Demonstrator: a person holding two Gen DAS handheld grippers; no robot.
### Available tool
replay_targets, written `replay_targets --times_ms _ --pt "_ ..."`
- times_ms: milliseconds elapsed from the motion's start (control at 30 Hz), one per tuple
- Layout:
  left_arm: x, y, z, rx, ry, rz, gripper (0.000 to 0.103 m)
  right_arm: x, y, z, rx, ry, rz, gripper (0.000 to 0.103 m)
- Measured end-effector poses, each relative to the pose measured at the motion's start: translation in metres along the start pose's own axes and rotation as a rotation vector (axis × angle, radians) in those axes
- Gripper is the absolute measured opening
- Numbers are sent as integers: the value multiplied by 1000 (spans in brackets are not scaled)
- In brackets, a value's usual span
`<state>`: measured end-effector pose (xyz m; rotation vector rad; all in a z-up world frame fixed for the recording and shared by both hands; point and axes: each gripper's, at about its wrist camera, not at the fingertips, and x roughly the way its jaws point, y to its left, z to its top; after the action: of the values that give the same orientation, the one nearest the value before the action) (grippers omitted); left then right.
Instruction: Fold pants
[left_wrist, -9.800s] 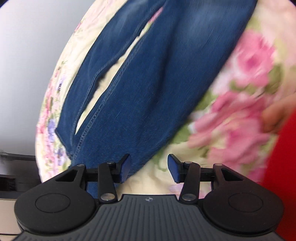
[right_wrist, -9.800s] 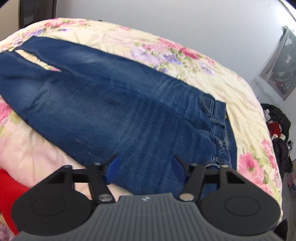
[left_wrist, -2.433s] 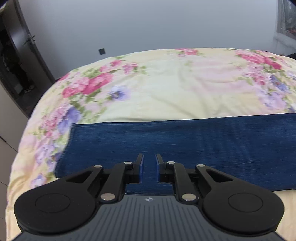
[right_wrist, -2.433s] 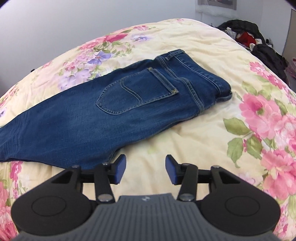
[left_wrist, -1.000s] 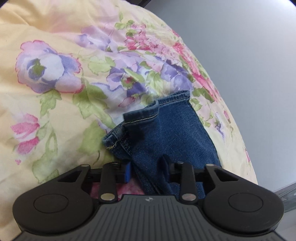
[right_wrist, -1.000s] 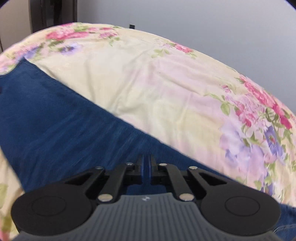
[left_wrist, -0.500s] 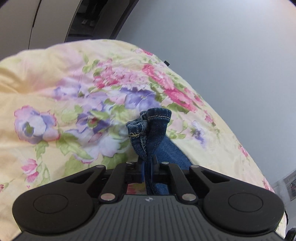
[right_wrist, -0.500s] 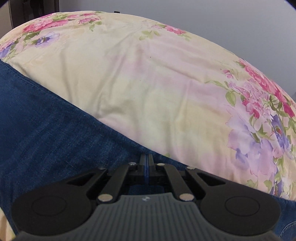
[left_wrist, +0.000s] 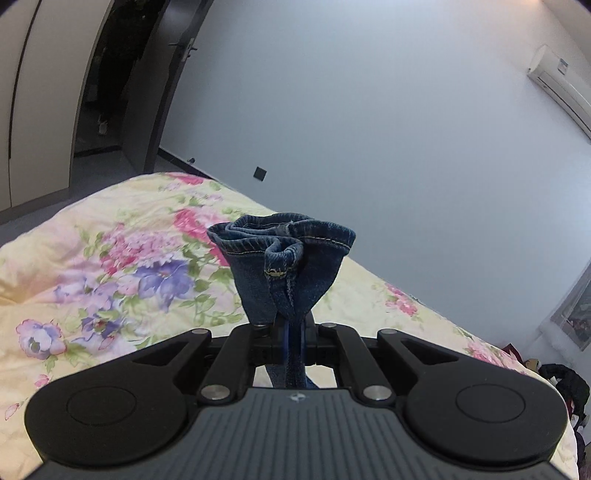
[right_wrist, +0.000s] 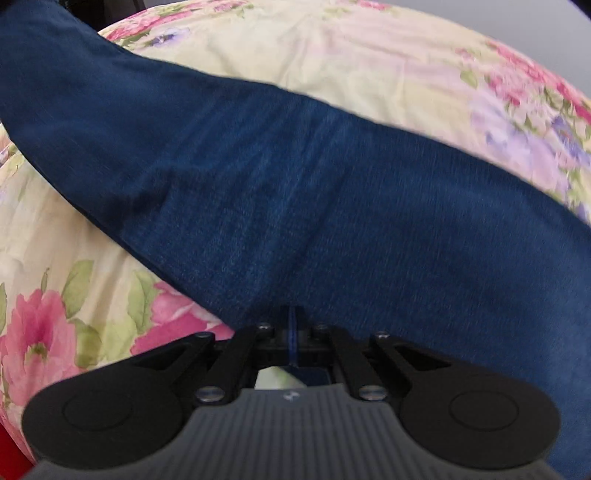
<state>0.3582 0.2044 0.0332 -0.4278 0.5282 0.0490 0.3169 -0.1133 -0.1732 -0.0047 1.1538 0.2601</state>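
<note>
The pants (left_wrist: 284, 273) are dark blue denim with yellowish stitching along the hems. In the left wrist view their leg ends stand bunched together and upright, fanning out in ruffled folds above a narrow pinched neck, lifted clear of the floral bed (left_wrist: 110, 266). In the right wrist view the pants (right_wrist: 332, 206) stretch as one broad, mostly smooth band across the bed (right_wrist: 332, 51), running from the upper left to the lower right, with faint vertical creases near the middle.

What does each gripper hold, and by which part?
Left gripper pinches the jeans by the bunched leg hems; right gripper pinches their edge along the leg.
</note>
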Motion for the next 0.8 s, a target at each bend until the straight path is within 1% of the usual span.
replay_targets --times_ms 67,100,167,233,300,400,533,633,700,800 --pt "-13 -32 4 48 -18 -16 5 -13 -8 0 59 -25 45 0" --pt "-19 -47 5 73 -27 -24 5 -24 -12 0 69 -47 58 0" --pt "-29 -82 4 135 -43 -33 5 -47 -18 -3 47 -91 50 0" --pt "-36 -122 -4 202 -46 -37 5 -69 -32 -7 41 -126 32 0" --pt "-42 -158 -14 253 -31 -47 5 -91 -54 -15 72 -153 25 0" --pt "-46 -218 -40 336 0 -83 5 -122 -89 -32 112 -195 -9 0" --pt "-50 -294 -91 468 27 -153 5 -154 -144 -66 182 -231 -57 0" --pt "-48 -348 -139 554 67 -211 5 -171 -191 -100 243 -238 -86 0" --pt "-41 -381 -177 603 117 -249 5 -178 -218 -123 283 -234 -103 0" --pt "-30 -422 -243 674 224 -305 5 -182 -254 -157 346 -219 -117 0"
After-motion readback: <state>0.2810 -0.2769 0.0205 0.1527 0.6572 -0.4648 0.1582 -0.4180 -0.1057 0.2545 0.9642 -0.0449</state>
